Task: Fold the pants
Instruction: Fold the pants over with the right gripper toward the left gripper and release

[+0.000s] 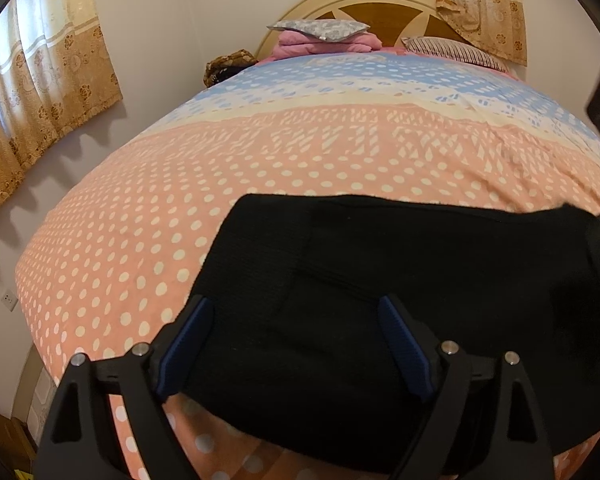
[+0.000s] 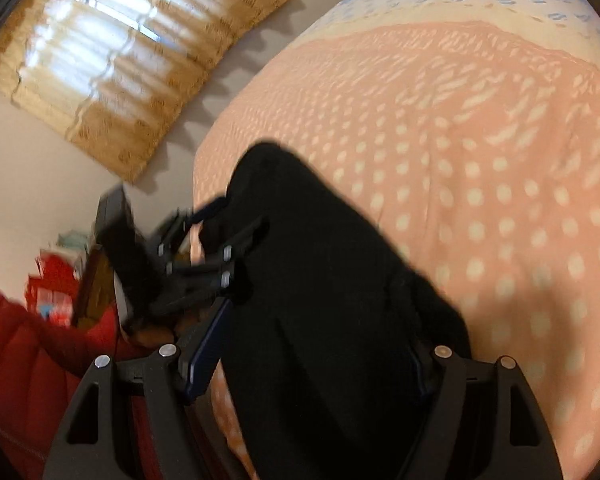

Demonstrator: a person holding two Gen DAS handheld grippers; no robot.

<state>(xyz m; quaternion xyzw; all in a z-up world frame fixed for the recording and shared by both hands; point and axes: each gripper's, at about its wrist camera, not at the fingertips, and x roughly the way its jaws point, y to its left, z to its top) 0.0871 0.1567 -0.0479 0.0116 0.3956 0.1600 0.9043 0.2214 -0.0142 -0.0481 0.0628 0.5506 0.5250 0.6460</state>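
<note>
Both the left gripper [image 1: 296, 344] and the right gripper [image 2: 316, 364] have fingers spread wide apart, pinching nothing, poised just over the black pants [image 1: 380, 264] lying folded on the bed's [image 1: 140, 208] near edge.

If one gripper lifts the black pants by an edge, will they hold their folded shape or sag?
Probably sag: the black pants lie limp and follow the curve of the dotted bedspread, so the layers would likely slide apart. The fabric looks thick and knit-like, so likely some heft and little slip. Pushed, they would probably bunch on the soft cover rather than glide.
</note>
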